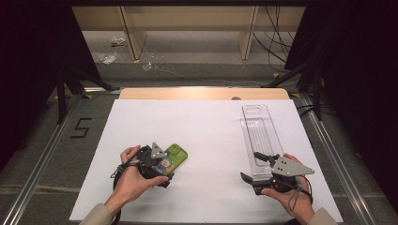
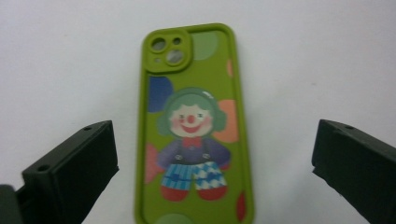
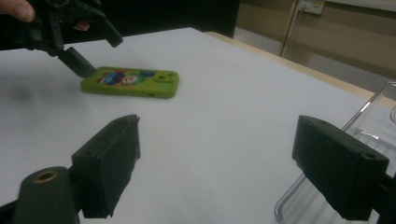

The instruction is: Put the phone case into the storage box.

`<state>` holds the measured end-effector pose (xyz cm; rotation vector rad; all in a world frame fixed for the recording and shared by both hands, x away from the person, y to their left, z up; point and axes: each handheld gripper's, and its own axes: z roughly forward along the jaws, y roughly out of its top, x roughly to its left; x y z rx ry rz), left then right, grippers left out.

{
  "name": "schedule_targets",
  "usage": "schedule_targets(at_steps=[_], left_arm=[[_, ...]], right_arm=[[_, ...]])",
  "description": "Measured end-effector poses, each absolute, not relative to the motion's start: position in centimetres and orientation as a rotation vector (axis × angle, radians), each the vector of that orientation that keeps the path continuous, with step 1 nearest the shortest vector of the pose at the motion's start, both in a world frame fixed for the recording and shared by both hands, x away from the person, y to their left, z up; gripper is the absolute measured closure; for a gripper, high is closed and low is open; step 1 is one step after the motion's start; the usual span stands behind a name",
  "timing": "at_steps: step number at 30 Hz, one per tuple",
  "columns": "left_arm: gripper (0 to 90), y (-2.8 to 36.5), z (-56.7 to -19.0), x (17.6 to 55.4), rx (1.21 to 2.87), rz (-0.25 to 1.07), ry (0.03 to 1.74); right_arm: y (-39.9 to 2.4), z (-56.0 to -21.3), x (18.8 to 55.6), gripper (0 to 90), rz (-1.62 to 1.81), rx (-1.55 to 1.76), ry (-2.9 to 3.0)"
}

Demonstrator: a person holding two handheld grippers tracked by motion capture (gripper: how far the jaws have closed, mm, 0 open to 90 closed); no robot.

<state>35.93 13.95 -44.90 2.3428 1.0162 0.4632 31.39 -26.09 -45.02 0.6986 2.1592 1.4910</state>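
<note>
the green phone case (image 2: 194, 126) is lying flat on the white table (image 1: 211, 126), printed clown side up, camera cutout pointing away from the person. the left gripper (image 2: 212, 163) is hovering just over its near end with the jaws standing wide apart; neither pad is touching the case, so it is resting free on the table, near the left hand (image 1: 133, 180). from the right gripper view the left jaws are seen angling down beside the case's end. judgement: the case is being left there on purpose, laid square and face-up for a later pickup.

the right gripper (image 1: 260, 171) is waiting with its jaws apart at the near end of the clear plastic tray (image 1: 258, 131), holding nothing. the tray is lying lengthwise at the right, well apart from the case, and it is sitting empty.
</note>
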Motion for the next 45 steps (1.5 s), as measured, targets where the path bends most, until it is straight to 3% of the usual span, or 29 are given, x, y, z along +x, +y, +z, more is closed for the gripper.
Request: schedule_targets(at_steps=[21, 45], left_arm=[[0.0, 12.4, -46.3, 39.1, 2.579, 0.365, 1.047], [1.3, 12.6, -47.0, 39.8, 2.647, 0.276, 1.076]], right_arm=[[-26.1, -45.0, 31.4, 16.2, 1.492, 0.703, 2.154], [-26.1, -45.1, 31.4, 16.3, 1.484, 0.701, 2.159]])
